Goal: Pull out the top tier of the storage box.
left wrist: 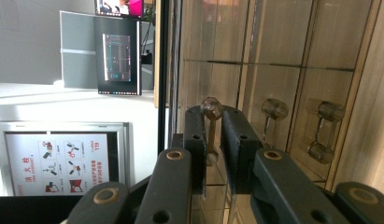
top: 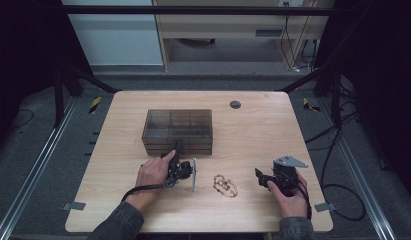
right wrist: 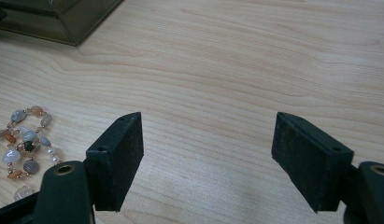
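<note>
Now, going from left to right on the tabletop [top: 118,200]: the left hand [top: 152,172] is holding the left gripper [top: 179,150] up against the front of the smoky see-thru box [top: 177,131]. That box is sitting in the middle of the tabletop, w/ drawers stacked in its front side. In the left gripper view, the fingers [left wrist: 195,140] are standing narrow, w/ a small clear knob [left wrist: 211,108] on a thin stem between their tips. The pads are sitting right at the knob, but I can't tell if they are pressing on it. Two more clear knobs [left wrist: 275,108] are sticking out beside it.

Next, a bead bracelet [top: 225,185] is lying loose on the wood, between the two hands & in front of the box.

Last, the right hand [top: 291,197] is holding the right gripper [top: 263,179] low over the wood, near the bracelet but not touching it. Its fingers [right wrist: 118,154] are standing wide apart, w/ nothing but bare wood between them.
</note>
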Motion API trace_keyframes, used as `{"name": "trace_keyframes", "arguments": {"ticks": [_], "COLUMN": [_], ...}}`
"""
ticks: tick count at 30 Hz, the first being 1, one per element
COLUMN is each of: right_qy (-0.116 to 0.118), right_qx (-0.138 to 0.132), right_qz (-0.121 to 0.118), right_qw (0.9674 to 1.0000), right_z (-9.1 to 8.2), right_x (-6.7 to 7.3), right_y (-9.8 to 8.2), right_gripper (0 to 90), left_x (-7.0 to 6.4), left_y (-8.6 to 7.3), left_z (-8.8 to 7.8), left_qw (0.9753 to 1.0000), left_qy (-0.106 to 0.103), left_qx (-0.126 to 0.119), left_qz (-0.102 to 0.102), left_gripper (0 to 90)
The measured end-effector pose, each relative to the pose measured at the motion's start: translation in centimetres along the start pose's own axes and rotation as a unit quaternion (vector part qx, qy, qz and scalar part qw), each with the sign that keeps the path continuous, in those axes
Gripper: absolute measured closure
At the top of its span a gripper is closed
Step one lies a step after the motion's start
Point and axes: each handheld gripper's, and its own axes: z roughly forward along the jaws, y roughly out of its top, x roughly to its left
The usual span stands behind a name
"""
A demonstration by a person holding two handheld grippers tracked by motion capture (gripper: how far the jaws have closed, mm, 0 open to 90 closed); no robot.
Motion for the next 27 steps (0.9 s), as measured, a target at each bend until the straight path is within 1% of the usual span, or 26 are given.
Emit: {"name": "trace_keyframes", "arguments": {"ticks": [3, 4, 6, 11, 12, 17, 27], "right_qy": [0.0, 0.004, 0.004, 0.004, 0.0, 0.0, 0.002], "right_qx": [0.0, 0.002, 0.002, 0.002, 0.001, 0.001, 0.002], "right_qz": [0.0, 0.005, 0.005, 0.004, 0.0, 0.0, 0.002], "right_qw": [1.0, 1.0, 1.0, 1.0, 1.0, 1.0, 1.0], "right_z": [0.0, -0.06, -0.06, -0.06, 0.01, 0.02, 0.0], "right_x": [0.0, 0.03, 0.03, 0.03, 0.0, 0.0, -0.02], "right_y": [0.0, 0.02, 0.02, 0.02, -0.01, -0.01, 0.0], "right_gripper": [25.4, 25.4, 25.4, 25.4, 25.4, 25.4, 25.4], "left_x": [0.0, 0.0, -0.01, -0.02, -0.01, 0.03, 0.0], "left_y": [0.0, -0.02, -0.03, -0.05, -0.06, -0.1, -0.02], "left_z": [0.0, -0.01, 0.0, -0.01, -0.01, -0.03, -0.45], "left_qw": [1.0, 1.0, 1.0, 1.0, 1.0, 1.0, 1.0], "left_qy": [0.0, 0.0, 0.0, 0.001, 0.0, -0.003, -0.002], "left_qx": [0.0, 0.0, -0.001, -0.001, -0.002, -0.004, -0.003], "left_qz": [0.0, 0.001, 0.001, 0.001, 0.001, -0.001, 0.004], "left_gripper": [80.4, 80.4, 80.4, 80.7, 80.7, 81.0, 81.0]}}
